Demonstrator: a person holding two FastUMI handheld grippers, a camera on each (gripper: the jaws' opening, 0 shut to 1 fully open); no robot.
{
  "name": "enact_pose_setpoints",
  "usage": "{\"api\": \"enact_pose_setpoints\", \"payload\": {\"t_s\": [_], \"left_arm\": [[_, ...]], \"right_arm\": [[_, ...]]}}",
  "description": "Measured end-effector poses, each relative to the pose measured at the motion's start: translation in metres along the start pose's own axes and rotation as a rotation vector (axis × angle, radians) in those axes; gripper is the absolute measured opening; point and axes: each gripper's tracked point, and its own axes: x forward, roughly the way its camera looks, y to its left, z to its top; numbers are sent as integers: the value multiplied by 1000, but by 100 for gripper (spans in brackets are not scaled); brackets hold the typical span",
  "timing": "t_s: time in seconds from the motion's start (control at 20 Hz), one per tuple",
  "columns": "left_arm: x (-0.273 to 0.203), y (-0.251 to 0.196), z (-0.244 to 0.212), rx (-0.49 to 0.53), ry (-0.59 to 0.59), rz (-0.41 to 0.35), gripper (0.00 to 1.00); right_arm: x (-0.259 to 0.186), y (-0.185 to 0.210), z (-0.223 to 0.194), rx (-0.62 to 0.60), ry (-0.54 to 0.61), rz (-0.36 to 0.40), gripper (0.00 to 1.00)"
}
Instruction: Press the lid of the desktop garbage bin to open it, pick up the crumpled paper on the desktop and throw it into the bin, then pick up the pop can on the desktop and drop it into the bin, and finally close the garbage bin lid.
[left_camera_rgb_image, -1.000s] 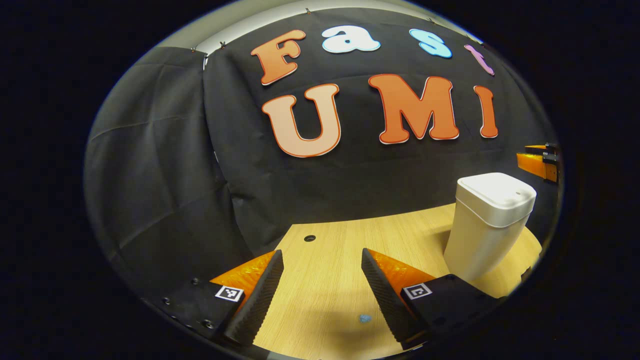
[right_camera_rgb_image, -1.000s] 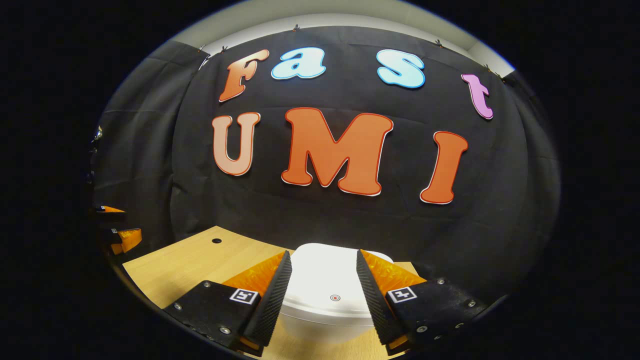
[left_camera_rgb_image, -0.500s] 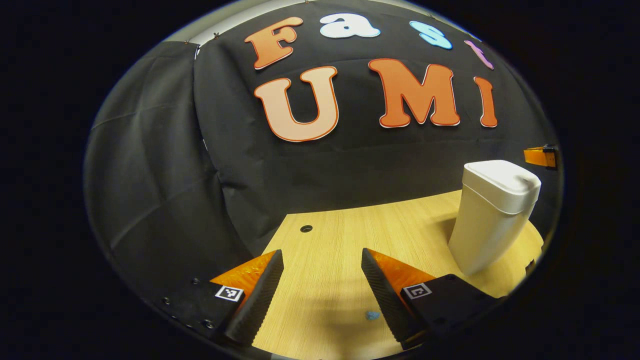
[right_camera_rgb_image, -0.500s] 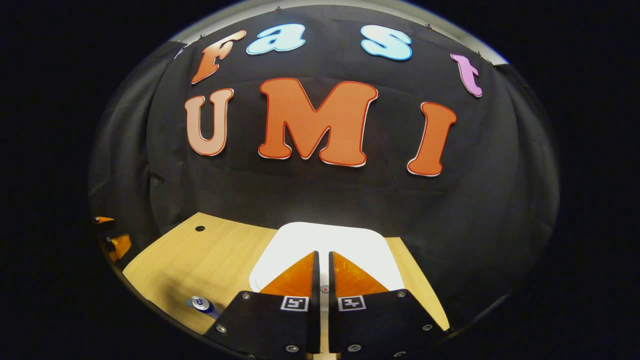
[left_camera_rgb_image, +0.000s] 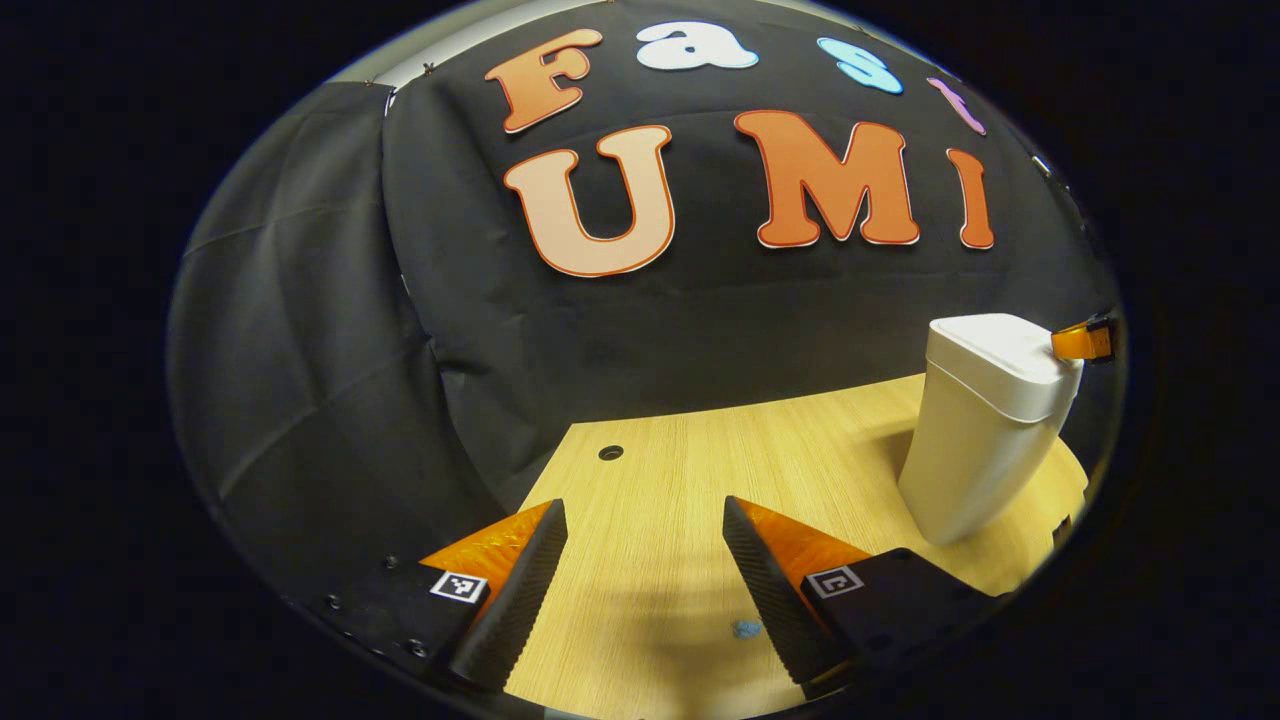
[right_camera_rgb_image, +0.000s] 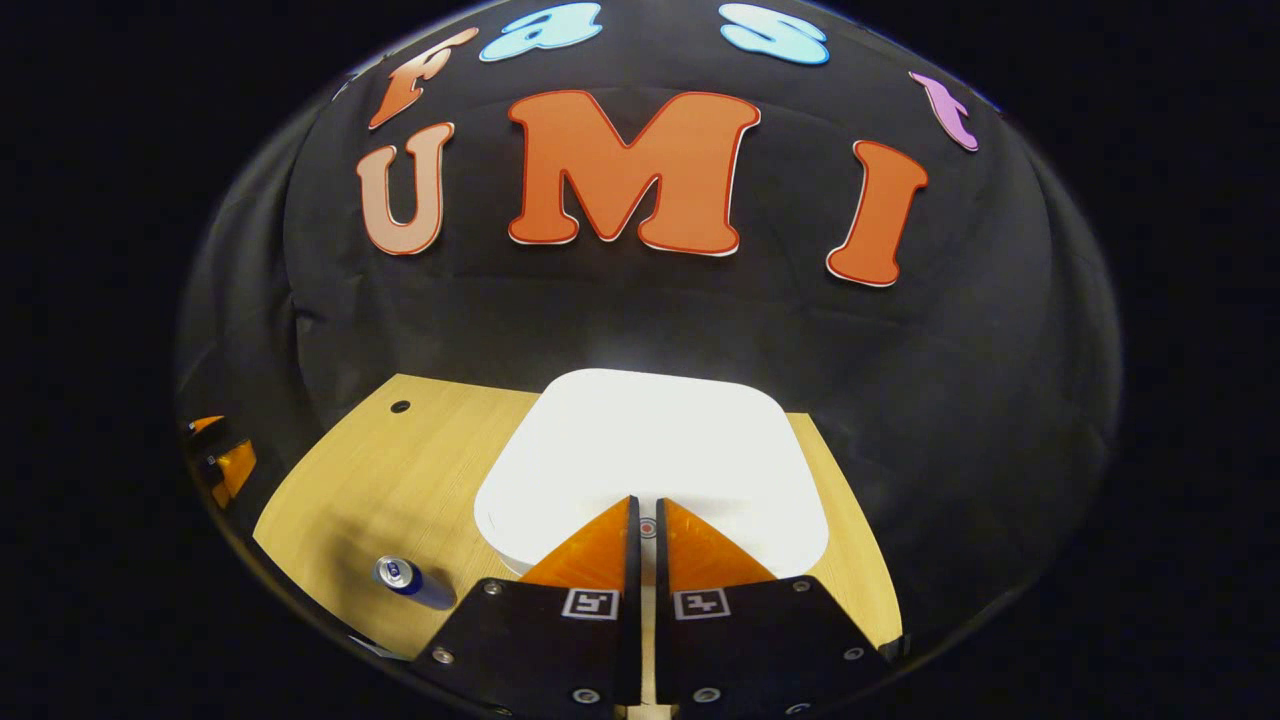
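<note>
We are on the lid-pressing step: our right gripper (right_camera_rgb_image: 646, 510), jaws closed and empty, sits low-centre over the bin lid (right_camera_rgb_image: 650, 440) and next must push its red dot (right_camera_rgb_image: 647, 525), while our left gripper (left_camera_rgb_image: 640, 560) waits wide open.

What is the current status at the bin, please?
Right gripper shut, tips over the closed bin lid. Left gripper open, empty, above the table. Pop can standing beside the bin. Nothing in the way.

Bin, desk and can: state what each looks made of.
Bin: probably plastic, smooth matte off-white, rounded moulded corners, lid seam. Desk: light wood or wood-look laminate, straight fine grain lines; which one, unclear. Can: likely metal, shiny silver top, glossy blue side.
</note>
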Motion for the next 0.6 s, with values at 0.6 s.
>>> {"api": "enact_pose_setpoints", "payload": {"t_s": [0.6], "left_arm": [[-8,13,-2,3,-9,25,99]], "right_arm": [[-6,-1,2,-134,-23,-43,1]]}}
